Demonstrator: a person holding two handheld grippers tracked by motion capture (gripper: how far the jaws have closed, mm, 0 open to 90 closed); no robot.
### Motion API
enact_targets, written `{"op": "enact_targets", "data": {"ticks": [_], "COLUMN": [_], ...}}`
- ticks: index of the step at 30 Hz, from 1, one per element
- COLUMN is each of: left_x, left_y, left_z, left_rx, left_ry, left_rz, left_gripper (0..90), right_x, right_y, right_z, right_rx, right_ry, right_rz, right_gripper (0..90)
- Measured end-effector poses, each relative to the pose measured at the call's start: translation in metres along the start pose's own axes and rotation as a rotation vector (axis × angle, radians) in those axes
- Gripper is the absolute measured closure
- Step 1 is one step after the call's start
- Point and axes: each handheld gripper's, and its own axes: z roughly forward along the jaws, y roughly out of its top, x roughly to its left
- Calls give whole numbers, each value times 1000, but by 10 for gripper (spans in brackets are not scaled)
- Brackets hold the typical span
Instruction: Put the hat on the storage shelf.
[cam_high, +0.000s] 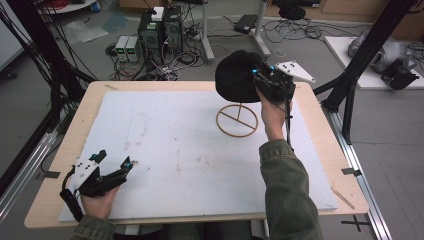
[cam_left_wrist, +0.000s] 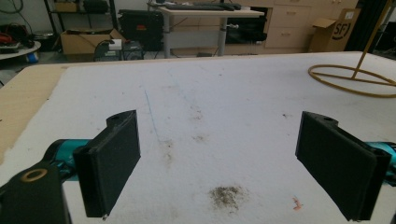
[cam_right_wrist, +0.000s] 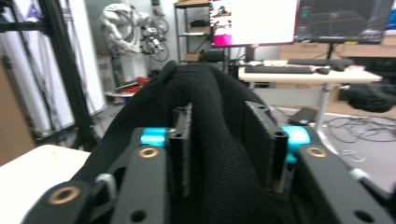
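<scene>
We hold the black hat (cam_high: 239, 76) on top of the wooden stand (cam_high: 237, 120), a fold between the right gripper's (cam_high: 264, 80) loosened jaws; our left gripper (cam_high: 114, 159) rests open, idle, near the table's front edge

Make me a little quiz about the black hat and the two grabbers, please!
1. True or false: the left gripper holds something.
2. What lies between the right gripper pads?
A. a black hat
B. a cup
C. a rope
3. What shape is the base of the wooden stand?

Key: 1. False, its jaws are open over the white mat. 2. A. 3. A ring.
</scene>
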Motion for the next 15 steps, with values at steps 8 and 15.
{"op": "enact_targets", "data": {"ticks": [8, 15], "left_x": [-1, -1], "left_y": [0, 0], "left_z": [0, 0], "left_rx": [0, 4], "left_ry": [-1, 0], "left_rz": [5, 6], "left_gripper": [142, 142], "right_x": [4, 0], "right_y": [-2, -5], "right_z": [0, -4], "right_rx": [1, -45], "right_ry": [-21, -9], "right_rz": [-6, 1], "right_gripper": [482, 348]}}
